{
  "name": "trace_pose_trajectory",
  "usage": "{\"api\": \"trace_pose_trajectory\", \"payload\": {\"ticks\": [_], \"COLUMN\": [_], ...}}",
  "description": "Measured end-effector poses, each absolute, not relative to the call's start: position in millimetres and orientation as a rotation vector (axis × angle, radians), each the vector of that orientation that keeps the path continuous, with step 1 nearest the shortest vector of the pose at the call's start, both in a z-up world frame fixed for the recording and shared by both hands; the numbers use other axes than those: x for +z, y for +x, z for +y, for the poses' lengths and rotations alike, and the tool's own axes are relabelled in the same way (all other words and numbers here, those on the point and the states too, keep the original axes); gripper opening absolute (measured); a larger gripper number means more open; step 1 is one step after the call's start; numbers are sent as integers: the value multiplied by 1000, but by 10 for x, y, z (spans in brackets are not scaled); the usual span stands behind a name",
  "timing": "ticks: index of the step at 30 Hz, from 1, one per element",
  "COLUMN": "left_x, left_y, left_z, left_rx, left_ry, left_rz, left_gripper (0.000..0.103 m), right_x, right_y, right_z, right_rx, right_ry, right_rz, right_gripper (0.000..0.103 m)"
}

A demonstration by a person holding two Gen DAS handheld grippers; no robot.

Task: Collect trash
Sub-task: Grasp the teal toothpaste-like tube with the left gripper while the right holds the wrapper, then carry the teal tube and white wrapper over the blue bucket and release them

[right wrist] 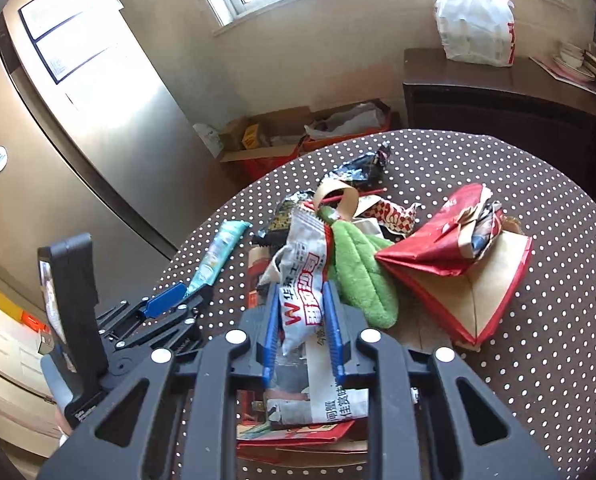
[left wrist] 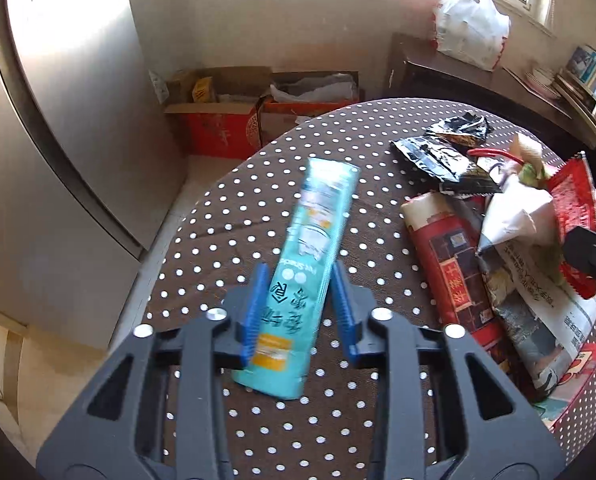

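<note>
Left wrist view: teal wrapper (left wrist: pixel 309 276) caught between the blue fingers (left wrist: pixel 258 300) of the left gripper (left wrist: pixel 298 276), over the dotted desk (left wrist: pixel 226 216).
Its narrow jaws press the wrapper's sides. Right of it lies a trash heap: black packets (left wrist: pixel 437 156), newspaper (left wrist: pixel 537 300). In the right wrist view, the right gripper (right wrist: pixel 299 296) pinches a white snack wrapper (right wrist: pixel 303 276) beside a green cloth (right wrist: pixel 361 276) and red paper bag (right wrist: pixel 457 260).

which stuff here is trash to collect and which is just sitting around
Part of the job:
- teal wrapper between the left claw fingers
- white wrapper in the right claw
- black wrapper
- newspaper

Just lying about:
- white plastic bag on the sideboard
- cardboard boxes on the floor
- fridge
</note>
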State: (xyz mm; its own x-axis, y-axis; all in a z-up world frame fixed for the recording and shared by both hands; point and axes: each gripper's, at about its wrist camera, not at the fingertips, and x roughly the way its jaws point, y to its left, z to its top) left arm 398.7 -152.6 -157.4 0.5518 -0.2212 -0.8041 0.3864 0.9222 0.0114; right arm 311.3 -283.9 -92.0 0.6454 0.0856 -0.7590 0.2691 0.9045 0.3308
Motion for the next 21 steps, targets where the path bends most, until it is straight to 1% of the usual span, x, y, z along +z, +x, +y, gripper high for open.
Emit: {"api": "trace_pose_trajectory", "payload": {"ticks": [7, 11, 21], "left_x": [-1543, -1521, -1397], "left_y": [3788, 3539, 3045], "left_z": [-1348, -1244, -855], "left_rx": [-361, -349, -303], "left_ry": [141, 176, 103], "left_rz": [964, 937, 943], "left_gripper": [28, 29, 29], "right_x": [-934, -938, -746], "right_y": [3130, 3129, 3004], "right_z": [-2814, -2776, -2620], "right_rx": [-115, -118, -98], "right_ry": [447, 440, 407], "right_rz": [873, 874, 827], "right_gripper": [21, 21, 21]}}
